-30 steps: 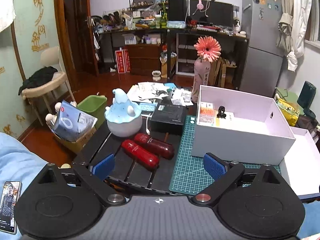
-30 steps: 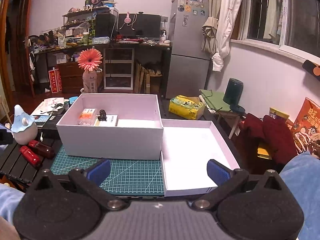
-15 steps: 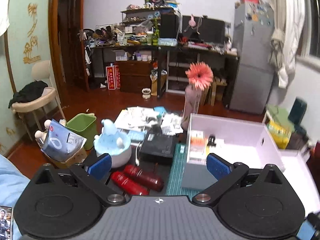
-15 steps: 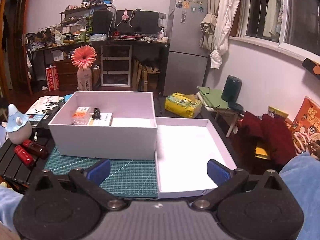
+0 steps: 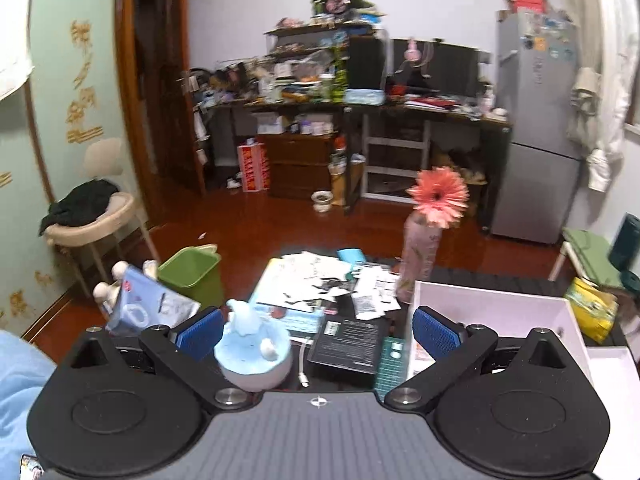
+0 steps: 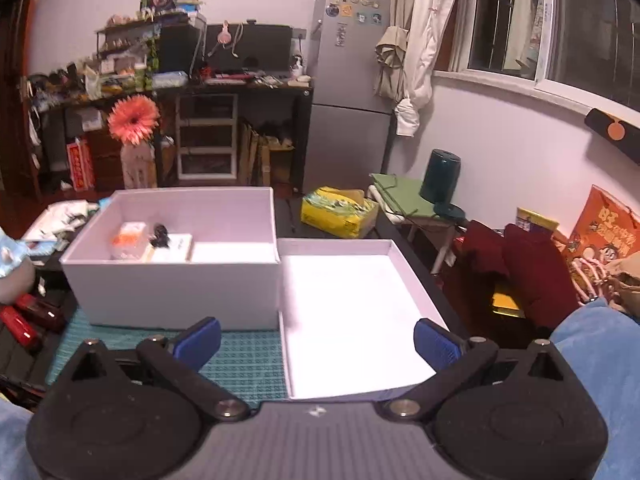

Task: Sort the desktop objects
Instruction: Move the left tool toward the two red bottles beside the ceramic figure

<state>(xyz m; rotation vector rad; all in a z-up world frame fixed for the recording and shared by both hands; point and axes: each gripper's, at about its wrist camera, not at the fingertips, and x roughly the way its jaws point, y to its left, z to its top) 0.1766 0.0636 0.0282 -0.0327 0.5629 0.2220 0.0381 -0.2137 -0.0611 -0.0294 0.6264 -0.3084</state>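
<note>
Both the left gripper (image 5: 318,330) and the right gripper (image 6: 316,342) hang with fingers spread wide and empty above the worktop (image 6: 244,354), where the white box (image 6: 176,280) holds a few small items.

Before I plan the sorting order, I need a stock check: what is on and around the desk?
Deep white cardboard box: one, on the green mat, holding a few small items.
Shallow white box lid: one, right of the deep box.
Green gridded cutting mat: one, under the deep box.
Glossy red cylindrical cases: two, left of the mat.
Pale blue ceramic figurine bowl: one, left part of the desk.
Flat black box: one, beside the bowl.
Loose white papers: a pile, far side.
Pink flower in a pale bottle: one, behind the deep box.
Left tool: open, holding nothing.
Right tool: open, holding nothing.
</note>
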